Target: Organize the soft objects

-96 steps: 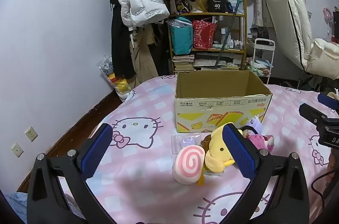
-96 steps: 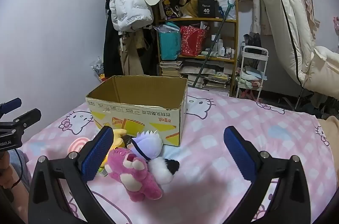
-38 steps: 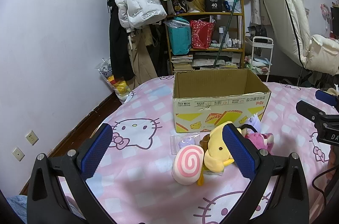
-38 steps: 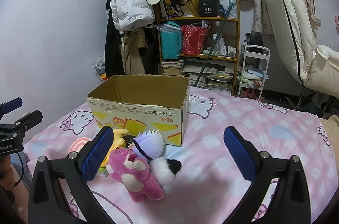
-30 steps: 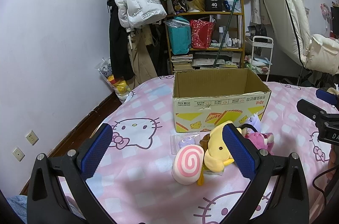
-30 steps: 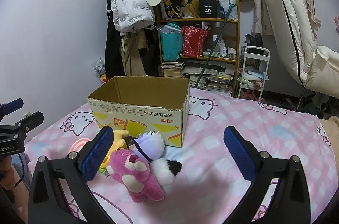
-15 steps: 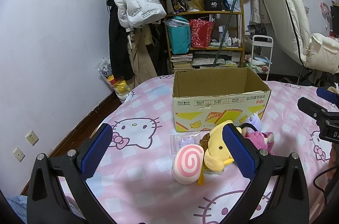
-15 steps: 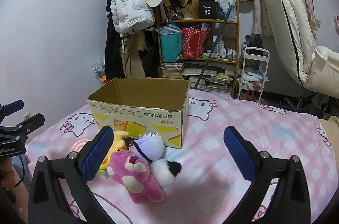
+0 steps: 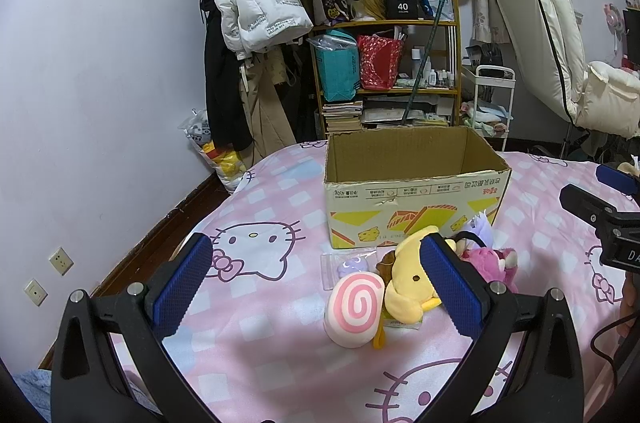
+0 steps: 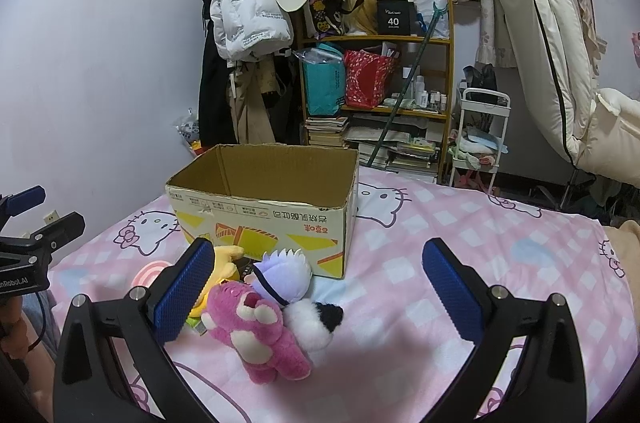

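An open cardboard box [image 9: 416, 195] stands on the pink Hello Kitty bedspread [image 9: 260, 207]; it also shows in the right wrist view [image 10: 276, 207]. In front of it lies a heap of plush toys: a pink swirl cushion [image 9: 354, 307], a yellow plush [image 9: 408, 283], a pink bear [image 10: 256, 331], a purple-haired doll [image 10: 284, 275] and a black-and-white plush [image 10: 316, 323]. My left gripper [image 9: 316, 287] is open and empty, just short of the swirl cushion. My right gripper [image 10: 316, 299] is open and empty, its left finger beside the pink bear.
A small clear bag [image 9: 348, 265] lies by the swirl cushion. Behind the bed stand a cluttered shelf [image 9: 384, 75], hanging coats [image 9: 256, 7], a white trolley [image 10: 480, 139] and a cream chair [image 10: 560, 63]. The bed's left edge drops to the floor [image 9: 160, 227].
Both grippers have stayed nearly still, with only a slight drift of view. The toys and the box have not moved.
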Action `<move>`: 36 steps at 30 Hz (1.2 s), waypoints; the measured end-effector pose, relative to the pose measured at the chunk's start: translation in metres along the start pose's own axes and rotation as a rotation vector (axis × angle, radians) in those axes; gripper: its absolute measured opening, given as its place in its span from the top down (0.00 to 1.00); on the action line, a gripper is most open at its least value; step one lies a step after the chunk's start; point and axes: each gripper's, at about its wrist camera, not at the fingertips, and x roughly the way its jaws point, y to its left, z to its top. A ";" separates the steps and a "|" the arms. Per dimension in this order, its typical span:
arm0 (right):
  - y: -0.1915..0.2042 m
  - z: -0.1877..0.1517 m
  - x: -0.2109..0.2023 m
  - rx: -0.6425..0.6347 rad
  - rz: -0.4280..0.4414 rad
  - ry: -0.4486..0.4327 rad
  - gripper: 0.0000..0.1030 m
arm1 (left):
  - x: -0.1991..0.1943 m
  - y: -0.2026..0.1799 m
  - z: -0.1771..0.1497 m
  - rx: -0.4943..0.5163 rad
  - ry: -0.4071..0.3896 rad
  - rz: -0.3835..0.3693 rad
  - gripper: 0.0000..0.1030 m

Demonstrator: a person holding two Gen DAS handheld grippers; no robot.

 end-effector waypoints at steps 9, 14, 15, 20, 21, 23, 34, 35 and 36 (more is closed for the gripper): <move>0.000 0.000 0.000 0.000 0.001 0.000 0.00 | 0.000 -0.001 -0.001 0.002 0.001 -0.001 0.01; 0.000 0.000 0.000 -0.002 0.002 0.002 0.00 | 0.006 -0.003 -0.007 0.010 0.020 0.016 0.01; 0.001 0.000 0.001 -0.003 0.004 0.005 0.00 | 0.007 -0.003 -0.007 0.009 0.027 0.012 0.01; 0.003 0.001 0.008 -0.007 0.025 0.026 0.00 | 0.018 0.003 -0.005 -0.017 0.069 -0.016 0.01; 0.002 0.000 0.010 -0.009 0.026 0.028 0.00 | 0.020 0.004 -0.003 -0.022 0.081 -0.018 0.01; 0.005 0.000 0.013 -0.017 0.031 0.039 0.00 | 0.027 0.007 -0.002 -0.035 0.112 -0.021 0.01; 0.018 -0.006 0.035 -0.030 0.067 0.120 0.00 | 0.066 0.005 -0.005 -0.041 0.276 -0.030 0.01; 0.017 -0.006 0.036 -0.029 0.072 0.126 0.00 | 0.070 0.004 -0.007 -0.038 0.292 -0.032 0.01; 0.017 -0.007 0.037 -0.028 0.077 0.132 0.00 | 0.074 0.003 -0.008 -0.035 0.305 -0.034 0.01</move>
